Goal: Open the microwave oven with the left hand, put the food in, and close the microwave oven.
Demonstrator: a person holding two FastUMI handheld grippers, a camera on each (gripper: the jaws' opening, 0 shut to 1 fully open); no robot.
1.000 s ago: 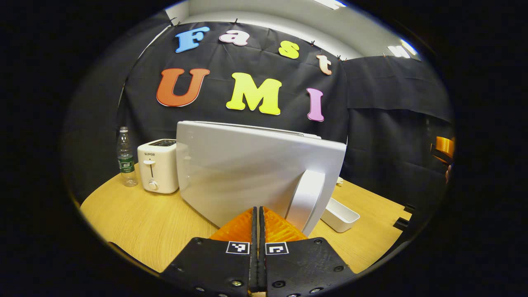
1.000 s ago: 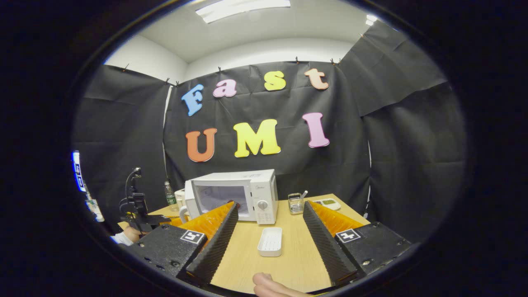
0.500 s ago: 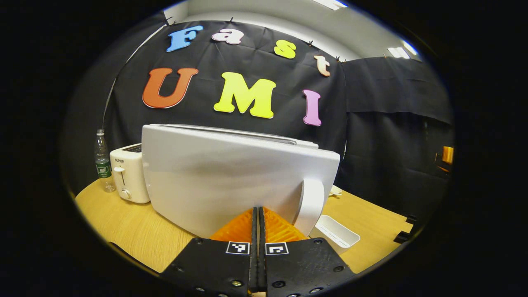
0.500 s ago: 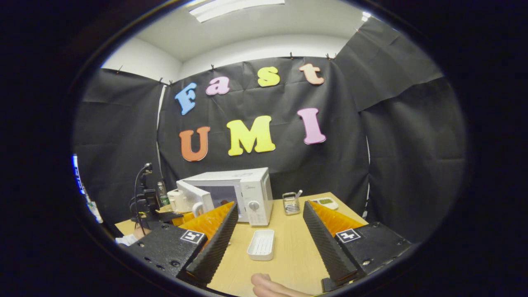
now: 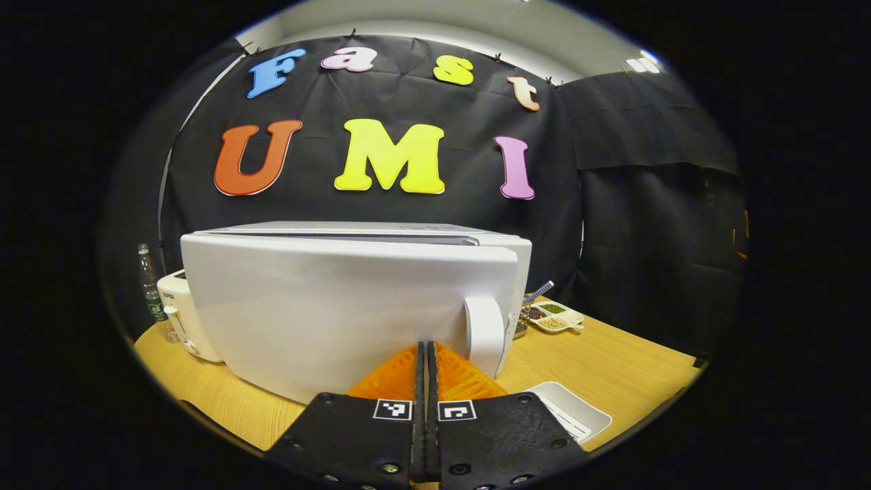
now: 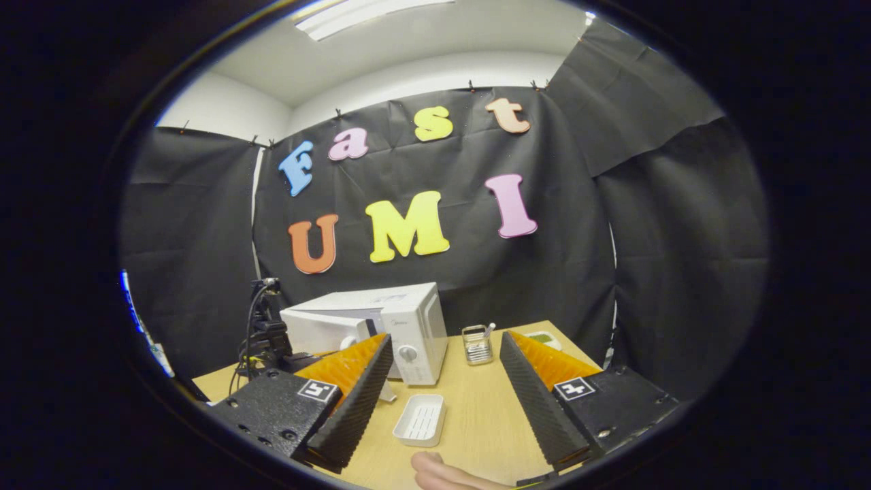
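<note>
Left gripper (image 5: 425, 354): fingers pressed together, nothing between them, tips right up against the lower front of the microwave (image 5: 354, 299) door (image 5: 326, 306); actual contact hard to confirm, prob. touching. Door almost flush w/ the body, thin gap along its top edge. Handle (image 5: 484, 332) just right of the tips, upright. Toaster (image 5: 178, 320) and bottle (image 5: 151, 296) far left of the fingers, behind the oven's left corner. Seasoning dish (image 5: 554, 316) and a striped straw (image 5: 539, 292) ahead-right, past the handle. White tray (image 5: 568, 412) close by on the right, near the gripper's body, flat on the table (image 5: 612, 361).

Right gripper (image 6: 442, 401): fingers spread wide, holding nothing, hovering above the table (image 6: 476, 415). White tray (image 6: 422, 418) lying between the fingers, nearer the left one, looks empty. Microwave (image 6: 381, 327) ahead-left beyond the left finger, door side turned mostly away so its state is unclear here; control panel w/ knob (image 6: 408, 353) facing the camera. Small glass holder (image 6: 478, 344) w/ a stick in it ahead, between the two finger lines, just right of the oven. Seasoning dish (image 6: 544, 337) partly behind the right finger. Camera rig w/ cables (image 6: 265, 333) far left, beside the oven. Fingertip of a hand (image 6: 442, 473) at bottom centre, below the tray.

Food: no item seen on the tray or table; oven interior hidden.
</note>
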